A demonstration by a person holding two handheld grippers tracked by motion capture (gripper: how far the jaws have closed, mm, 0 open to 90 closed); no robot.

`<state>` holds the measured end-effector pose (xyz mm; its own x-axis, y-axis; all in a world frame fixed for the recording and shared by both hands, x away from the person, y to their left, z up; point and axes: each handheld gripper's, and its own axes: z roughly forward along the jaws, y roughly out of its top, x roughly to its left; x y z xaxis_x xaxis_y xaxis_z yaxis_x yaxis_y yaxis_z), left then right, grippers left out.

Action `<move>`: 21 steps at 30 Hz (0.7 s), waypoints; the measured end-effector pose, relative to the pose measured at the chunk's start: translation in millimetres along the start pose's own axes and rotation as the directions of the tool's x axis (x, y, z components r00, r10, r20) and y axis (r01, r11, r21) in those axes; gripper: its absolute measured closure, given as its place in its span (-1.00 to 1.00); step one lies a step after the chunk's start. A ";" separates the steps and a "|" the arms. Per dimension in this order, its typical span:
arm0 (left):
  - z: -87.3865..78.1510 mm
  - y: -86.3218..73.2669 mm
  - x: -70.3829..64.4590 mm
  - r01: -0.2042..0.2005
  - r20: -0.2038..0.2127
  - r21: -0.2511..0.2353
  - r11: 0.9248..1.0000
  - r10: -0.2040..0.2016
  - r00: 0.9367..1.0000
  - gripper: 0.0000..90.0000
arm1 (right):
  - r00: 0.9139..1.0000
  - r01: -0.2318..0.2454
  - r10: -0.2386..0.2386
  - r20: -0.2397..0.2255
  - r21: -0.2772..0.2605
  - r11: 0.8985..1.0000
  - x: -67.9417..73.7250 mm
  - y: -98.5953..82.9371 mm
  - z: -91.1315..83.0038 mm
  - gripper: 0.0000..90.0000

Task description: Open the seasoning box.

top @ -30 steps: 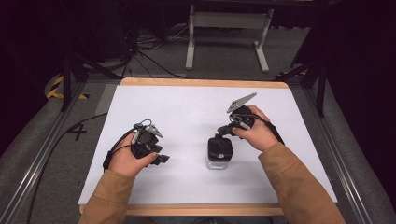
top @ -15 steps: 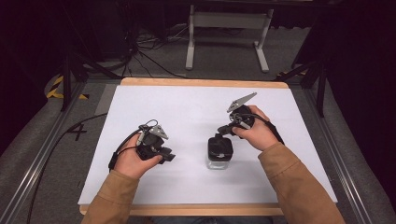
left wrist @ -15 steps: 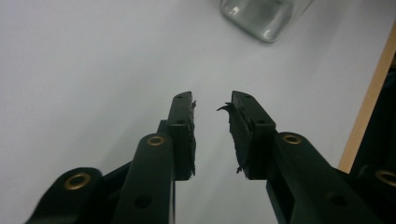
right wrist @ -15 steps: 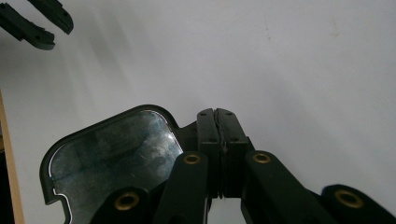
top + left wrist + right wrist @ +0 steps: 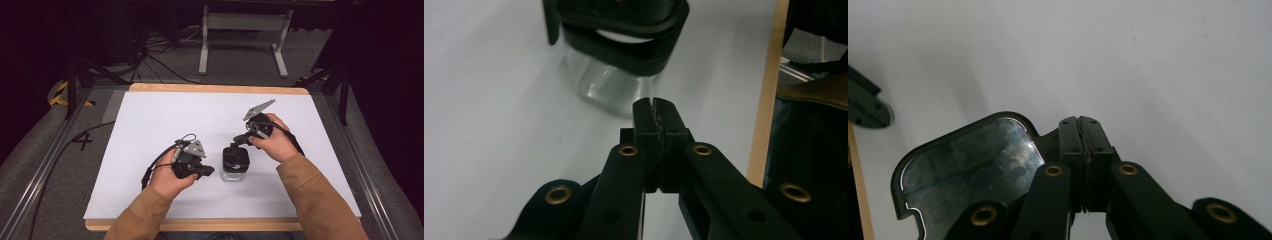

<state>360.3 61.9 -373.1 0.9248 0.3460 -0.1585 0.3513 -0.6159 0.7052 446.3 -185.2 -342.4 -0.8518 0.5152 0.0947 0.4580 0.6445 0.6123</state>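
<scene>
The high view looks down on the table [image 5: 150, 120]; both gripper views sit close above it.

White table [image 5: 150, 130], clear jar [image 5: 234, 163] on it

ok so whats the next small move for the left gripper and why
Probably open the left gripper and ease it toward the jar. Its jaws are shut with nothing between them, and it sits just beside the clear jar, apart from it.
</scene>
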 end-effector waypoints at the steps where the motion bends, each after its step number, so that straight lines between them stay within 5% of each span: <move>1: 4.1 1.0 -1.3 0.010 0.010 -0.012 1.000 -0.010 1.000 1.00 | 1.000 -0.003 0.003 0.003 -0.001 1.000 0.1 -0.3 0.2 1.00; 12: 21.2 2.6 -3.8 0.079 0.007 -0.138 0.987 -0.079 0.997 1.00 | 1.000 -0.007 0.007 -0.004 -0.009 1.000 -0.1 -1.9 -0.5 1.00; 21: 23.0 2.7 -4.5 0.099 -0.005 -0.151 0.983 -0.101 0.995 1.00 | 0.999 0.011 -0.010 0.031 -0.011 1.000 2.6 -3.6 -2.6 1.00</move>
<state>360.4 42.4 -386.4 0.8838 0.4098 -0.2257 0.4151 -0.4644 0.7823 441.8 -187.6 -342.4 -0.8480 0.5261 0.0637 0.4460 0.6435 0.6220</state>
